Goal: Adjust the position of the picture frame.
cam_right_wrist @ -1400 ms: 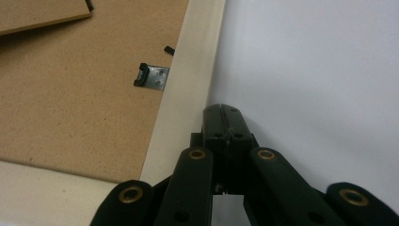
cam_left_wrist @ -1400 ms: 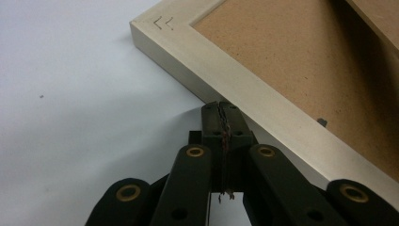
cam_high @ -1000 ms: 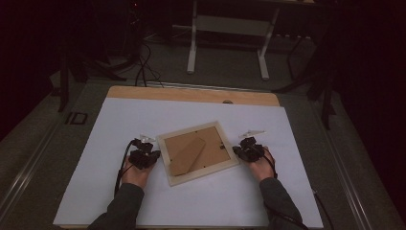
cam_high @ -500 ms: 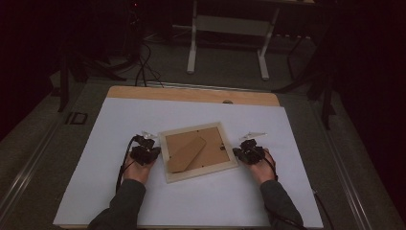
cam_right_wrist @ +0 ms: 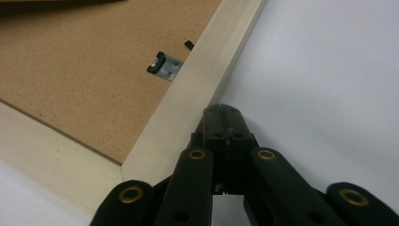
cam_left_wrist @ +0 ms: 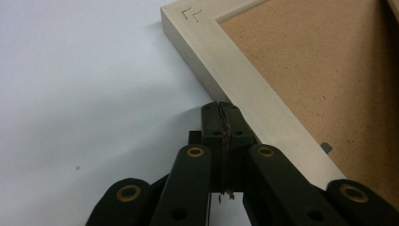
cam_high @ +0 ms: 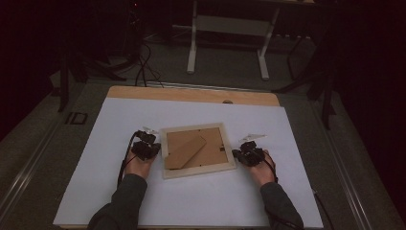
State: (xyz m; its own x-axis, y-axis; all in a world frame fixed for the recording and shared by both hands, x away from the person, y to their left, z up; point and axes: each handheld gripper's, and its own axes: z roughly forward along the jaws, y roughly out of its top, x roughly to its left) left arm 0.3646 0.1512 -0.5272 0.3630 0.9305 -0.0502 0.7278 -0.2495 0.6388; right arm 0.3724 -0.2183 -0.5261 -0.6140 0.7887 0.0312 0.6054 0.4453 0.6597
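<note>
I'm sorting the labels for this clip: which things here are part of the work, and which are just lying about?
In the work:
- picture frame, lying face down
- left claw, shut, at the frame's side
- right claw, shut, at the opposite side

Just about:
- white sheet covering the table
- metal stand behind
- floor cables

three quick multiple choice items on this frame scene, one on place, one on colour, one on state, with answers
1. Where does the picture frame lie?
A. between the two tongs
B. at the table's far edge
C. on the floor

2. What colour is the frame's backing board?
A. blue
B. brown
C. black

3. How do the left tongs stand?
A. wide open
B. clamped on the rim
C. shut, tip at the frame's edge

Answers: 1 A, the high view shows the left tongs and right tongs on either side. 2 B, both gripper views show brown board. 3 C, the jaws meet with nothing between them.
</note>
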